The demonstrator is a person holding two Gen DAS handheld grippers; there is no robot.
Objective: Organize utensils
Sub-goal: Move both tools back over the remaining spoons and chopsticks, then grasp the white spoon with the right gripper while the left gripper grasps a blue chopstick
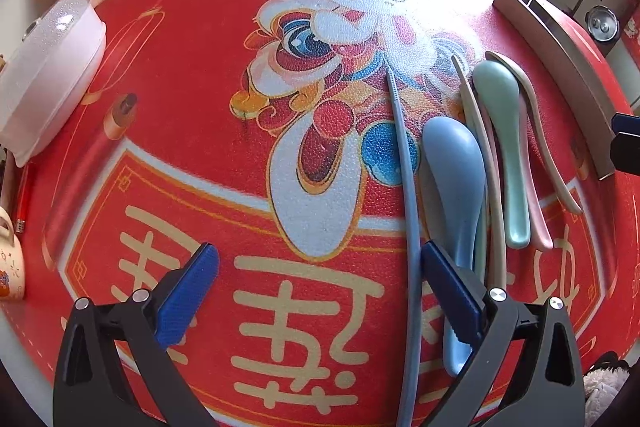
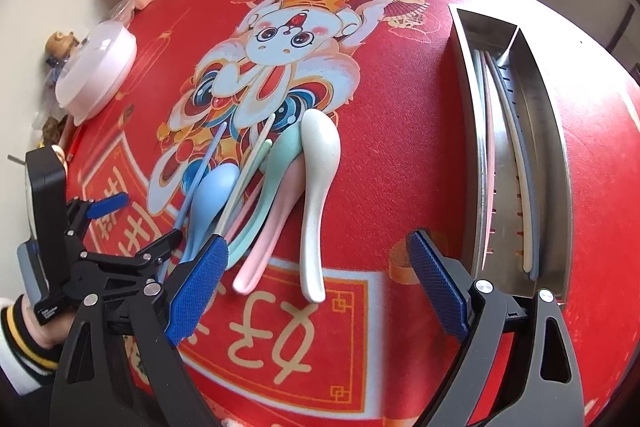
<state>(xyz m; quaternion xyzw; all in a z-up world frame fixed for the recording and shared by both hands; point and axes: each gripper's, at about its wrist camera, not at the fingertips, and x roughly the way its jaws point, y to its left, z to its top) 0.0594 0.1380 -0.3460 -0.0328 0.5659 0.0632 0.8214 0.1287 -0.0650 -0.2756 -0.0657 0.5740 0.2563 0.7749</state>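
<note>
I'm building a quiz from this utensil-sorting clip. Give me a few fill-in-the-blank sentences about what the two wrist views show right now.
1. The metal holder has ____ long compartments.
2. The spoon lying nearest the metal holder is ____ in colour.
3. Both the left gripper and the right gripper are ____, holding nothing.
4. The blue chopstick lies just inside the left gripper's ____ finger.

Missing words: two; white; open; right
</note>
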